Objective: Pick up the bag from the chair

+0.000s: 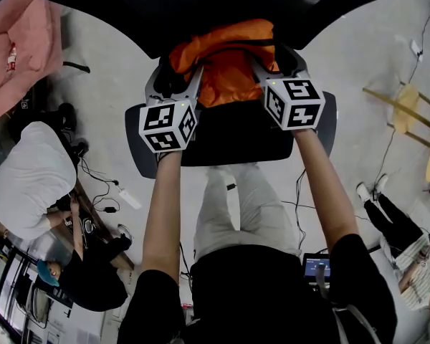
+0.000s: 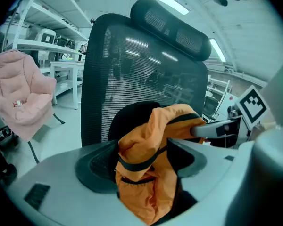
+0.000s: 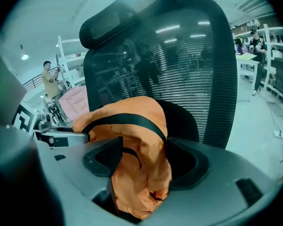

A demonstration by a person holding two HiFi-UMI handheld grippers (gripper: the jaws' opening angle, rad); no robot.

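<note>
Left tool [image 2: 146, 171] and right tool [image 3: 141, 168] each pinch the orange bag [image 1: 226, 63] before the chair [image 1: 236, 140].

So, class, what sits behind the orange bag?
Behind the orange bag stands the chair's black mesh backrest, topped by a headrest. The bag covers the backrest's lower middle, so that part is hidden.

The left forearm [image 1: 161, 206] and right forearm [image 1: 328, 192] stretch forward, side by side. The left hand-held gripper [image 1: 180, 77] and right hand-held gripper [image 1: 276, 64] point ahead, each with its jaws round a bunched fold of the orange bag [image 1: 226, 67], apparently clamping it.
</note>
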